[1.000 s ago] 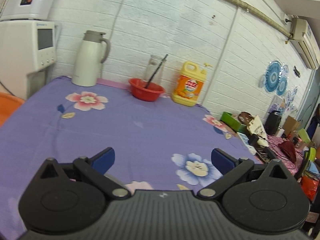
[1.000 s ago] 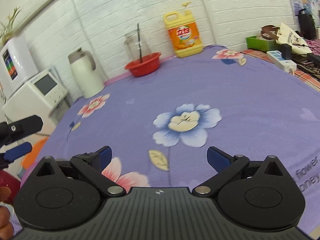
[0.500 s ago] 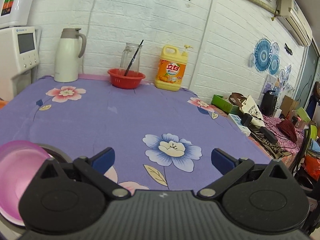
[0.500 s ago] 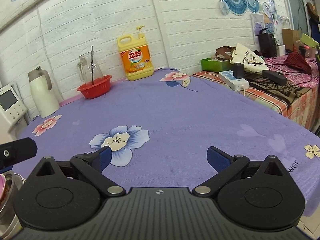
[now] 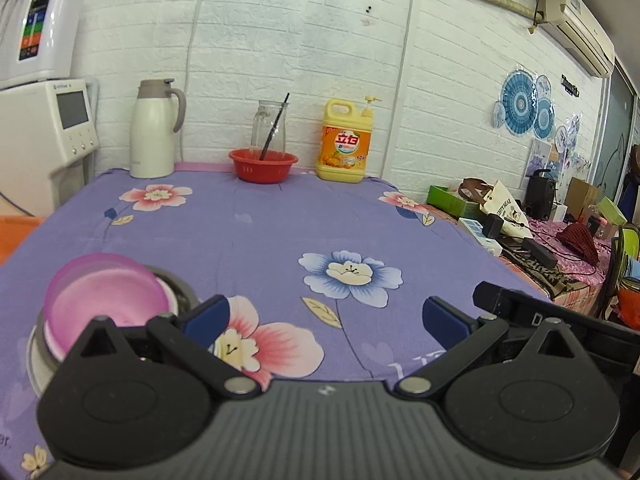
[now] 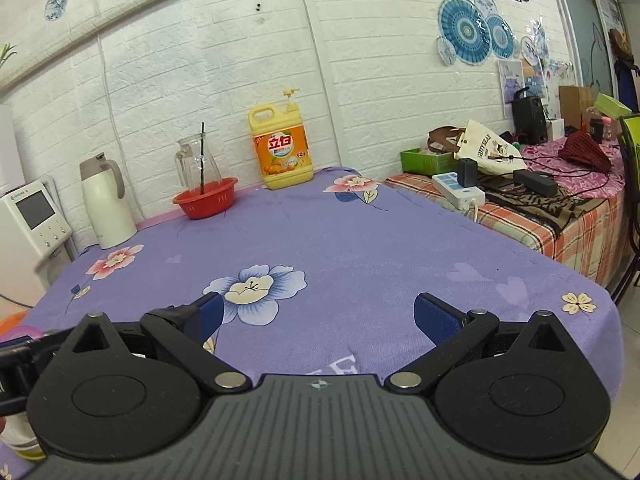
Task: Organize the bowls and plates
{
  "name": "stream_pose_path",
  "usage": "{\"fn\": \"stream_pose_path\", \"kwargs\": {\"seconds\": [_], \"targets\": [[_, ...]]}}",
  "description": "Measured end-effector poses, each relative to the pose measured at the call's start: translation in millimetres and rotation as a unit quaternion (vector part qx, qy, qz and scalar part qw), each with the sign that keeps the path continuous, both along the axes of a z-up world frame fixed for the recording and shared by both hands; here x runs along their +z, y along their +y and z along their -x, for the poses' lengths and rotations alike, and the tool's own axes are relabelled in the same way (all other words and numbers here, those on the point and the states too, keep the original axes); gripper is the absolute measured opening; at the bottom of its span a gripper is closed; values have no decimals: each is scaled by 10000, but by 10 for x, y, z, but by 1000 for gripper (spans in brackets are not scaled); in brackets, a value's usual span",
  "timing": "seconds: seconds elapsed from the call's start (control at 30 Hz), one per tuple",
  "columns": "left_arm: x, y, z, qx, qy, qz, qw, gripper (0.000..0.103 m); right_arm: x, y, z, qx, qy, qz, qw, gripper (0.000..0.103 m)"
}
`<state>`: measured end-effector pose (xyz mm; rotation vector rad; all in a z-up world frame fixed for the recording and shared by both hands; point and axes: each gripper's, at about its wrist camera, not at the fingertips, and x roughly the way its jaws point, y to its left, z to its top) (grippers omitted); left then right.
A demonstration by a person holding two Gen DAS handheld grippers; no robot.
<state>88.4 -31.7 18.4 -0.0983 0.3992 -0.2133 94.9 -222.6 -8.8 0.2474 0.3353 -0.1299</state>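
A translucent pink bowl (image 5: 106, 292) sits on top of a stack of metal and white dishes (image 5: 38, 354) at the near left of the purple flowered table (image 5: 280, 232). My left gripper (image 5: 326, 312) hangs open just right of that stack, with nothing between its blue fingers. My right gripper (image 6: 316, 314) is open too, low over the table's front edge and holding nothing. In the right wrist view only a sliver of the stack (image 6: 18, 438) shows at the lower left, behind the left gripper's body.
Along the back wall stand a white thermos jug (image 5: 154, 136), a red basin (image 5: 263, 165) with a glass pitcher behind it, and a yellow detergent bottle (image 5: 346, 144). A white appliance (image 5: 48, 132) is at left. A cluttered side table (image 6: 520, 192) lies right.
Both views have swung and pulled back toward the near edge of the table. The stack with the pink bowl has come fully into the left wrist view. Both grippers stayed open.
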Motion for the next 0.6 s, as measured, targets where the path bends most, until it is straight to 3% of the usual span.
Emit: {"fn": "stream_pose_path", "kwargs": {"seconds": [0.27, 0.4, 0.6], "targets": [[-32, 99, 460, 258, -274, -345, 9987, 102, -3, 130, 330, 244, -69, 217, 9994, 103], [-91, 192, 706, 513, -331, -718, 9955, 102, -120, 182, 542, 270, 171, 472, 9984, 103], [-87, 294, 809, 722, -400, -772, 9936, 102, -254, 155, 688, 410, 380, 204, 9982, 103]]}}
